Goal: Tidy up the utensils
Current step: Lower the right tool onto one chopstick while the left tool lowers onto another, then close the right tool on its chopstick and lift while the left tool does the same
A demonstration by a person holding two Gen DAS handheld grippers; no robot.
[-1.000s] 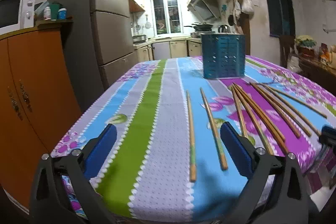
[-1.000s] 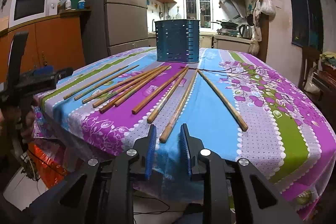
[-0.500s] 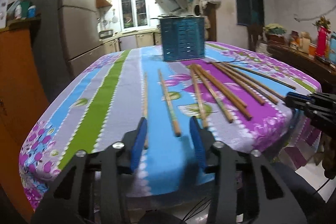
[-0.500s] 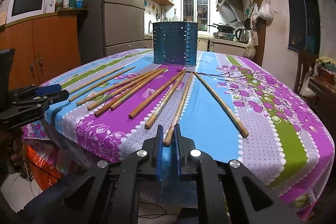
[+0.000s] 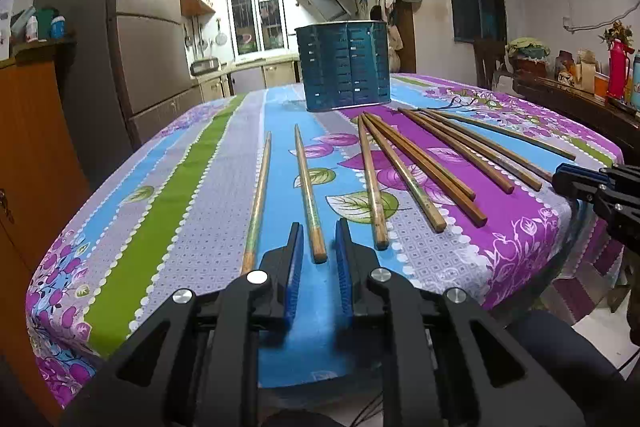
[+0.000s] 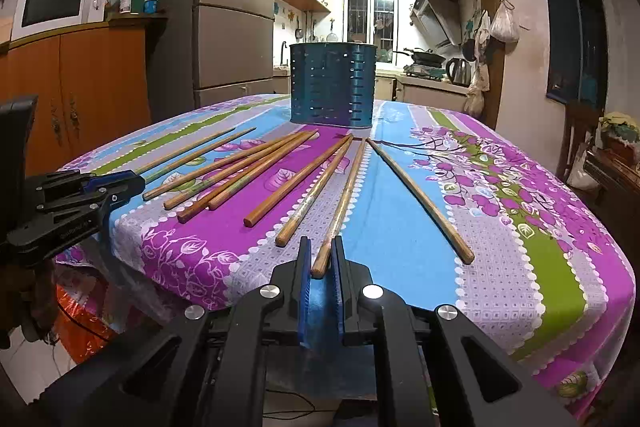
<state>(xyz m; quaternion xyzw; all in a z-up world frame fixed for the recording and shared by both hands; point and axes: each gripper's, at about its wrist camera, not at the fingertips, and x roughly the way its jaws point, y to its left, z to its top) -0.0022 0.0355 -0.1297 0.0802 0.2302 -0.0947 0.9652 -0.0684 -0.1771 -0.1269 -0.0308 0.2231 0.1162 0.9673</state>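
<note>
Several wooden chopsticks lie fanned on the flowered tablecloth (image 5: 208, 187) in front of a blue perforated utensil holder (image 5: 346, 67) (image 6: 332, 87). My left gripper (image 5: 318, 231) is at the table's near edge. Its jaws are closing around the near end of one chopstick (image 5: 306, 187), and a small gap still shows on each side. My right gripper (image 6: 320, 243) is shut on the near end of another chopstick (image 6: 344, 203), which still lies on the cloth. Each gripper also shows in the other's view: the right gripper (image 5: 592, 183) and the left gripper (image 6: 80, 191).
A tall grey fridge (image 6: 232, 27) and an orange cabinet (image 6: 92, 83) with a microwave (image 6: 56, 1) stand left of the table. A dark side table (image 5: 580, 99) with bottles is on the right. The kitchen counter lies behind the holder.
The left gripper's jaws have narrowed from wide open to a slim gap around one chopstick's end, and it has dropped lower. The right gripper's jaws have closed onto its chopstick.
</note>
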